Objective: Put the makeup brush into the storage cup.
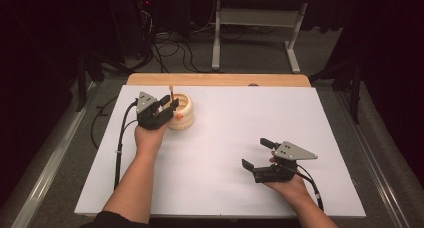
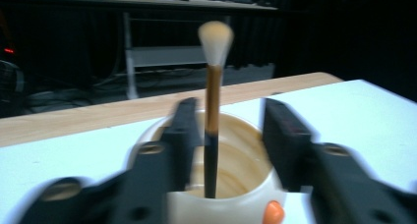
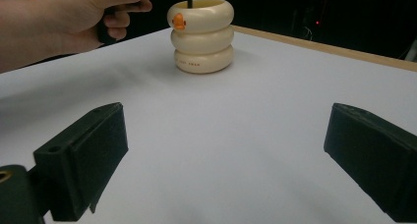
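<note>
Pulling back carelessly, the released left gripper [image 2: 231, 135] could clip the brush [image 2: 212, 121] standing loose in the cream holder [image 1: 183, 113]; the right gripper [image 1: 256, 155] idles, jaws wide.

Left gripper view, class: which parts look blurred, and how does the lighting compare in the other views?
Left gripper view: brush tip and black jaws soft, blurred. Right gripper view: cream holder sharp on brightly lit white board. High view: dark surroundings.
</note>
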The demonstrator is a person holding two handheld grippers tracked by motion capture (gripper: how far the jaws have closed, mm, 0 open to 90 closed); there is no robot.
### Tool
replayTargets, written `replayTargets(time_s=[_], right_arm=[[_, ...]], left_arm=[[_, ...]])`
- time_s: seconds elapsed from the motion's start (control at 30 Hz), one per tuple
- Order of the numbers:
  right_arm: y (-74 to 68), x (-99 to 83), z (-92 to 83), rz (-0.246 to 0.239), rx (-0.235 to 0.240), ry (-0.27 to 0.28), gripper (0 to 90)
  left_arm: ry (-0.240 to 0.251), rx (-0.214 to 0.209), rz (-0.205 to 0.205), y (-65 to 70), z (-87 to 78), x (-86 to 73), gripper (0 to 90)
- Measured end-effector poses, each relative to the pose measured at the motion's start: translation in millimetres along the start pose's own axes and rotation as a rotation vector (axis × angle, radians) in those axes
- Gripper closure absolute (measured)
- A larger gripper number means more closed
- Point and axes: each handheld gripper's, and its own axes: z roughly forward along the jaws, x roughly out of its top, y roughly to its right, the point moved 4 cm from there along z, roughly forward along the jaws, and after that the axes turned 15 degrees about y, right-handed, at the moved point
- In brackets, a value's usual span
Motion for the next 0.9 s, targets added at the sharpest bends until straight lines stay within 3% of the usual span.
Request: replayTargets(time_s=[0.07,0.2,0.37,0.77,0.9], right_arm=[[-0.1,0.1,0.0,-0.001,0.000,0.000,4.1],[-0.8,0.1,0.2,-0.006,0.005,0.001,4.1],[-1.0,-0.2,0.3,-0.004,0.006,-0.003,4.2],[-2.4,-0.3,0.5,-0.002,0.004,-0.004,4.2],[-2.7,-0.1,0.6,-0.007,0.005,-0.004,4.2]], left_arm=[[0.005,0.005,-0.018,0.0,-0.1,1.3,38.8],[0.005,0.009,-0.016,0.4,-1.0,2.6,30.7],[-0.025,0.021,-0.044,-1.8,-0.9,0.5,16.9],[-0.050,0.025,-0.046,-2.3,-3.8,1.0,0.5],[-0.058,0.026,-0.040,-2.2,-5.3,1.4,0.2]])
